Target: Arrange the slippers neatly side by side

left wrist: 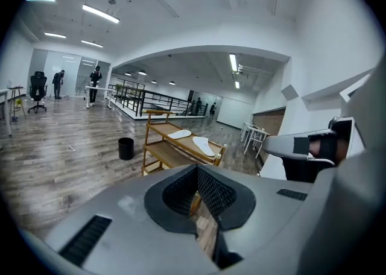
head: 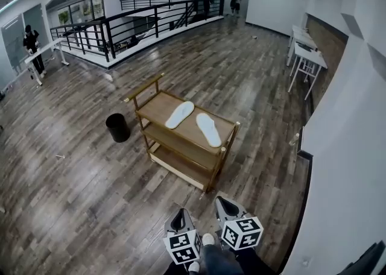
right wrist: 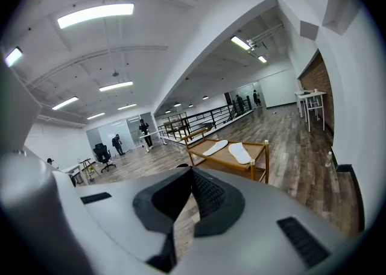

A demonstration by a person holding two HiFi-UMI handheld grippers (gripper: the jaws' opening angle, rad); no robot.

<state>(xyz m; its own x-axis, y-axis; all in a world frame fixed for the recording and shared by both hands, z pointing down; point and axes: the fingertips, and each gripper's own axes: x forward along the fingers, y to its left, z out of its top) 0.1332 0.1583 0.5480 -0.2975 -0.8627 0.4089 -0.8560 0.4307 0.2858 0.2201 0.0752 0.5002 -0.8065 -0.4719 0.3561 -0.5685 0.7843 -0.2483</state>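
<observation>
One slipper [head: 180, 114] and the other slipper [head: 208, 129] lie on the wooden cart's [head: 158, 106] top shelf, angled apart (a rough V); the left gripper [head: 179, 212] and right gripper [head: 225, 201] are both closed and empty. They hang well short of the cart.

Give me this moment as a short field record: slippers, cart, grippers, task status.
far slipper: white, on cart top
near slipper: white, angled away, not touching
cart: wooden, shelved
bin: black, on floor beside cart
left hand-held gripper: shut, empty
right hand-held gripper: shut, empty
status: slippers not aligned
</observation>
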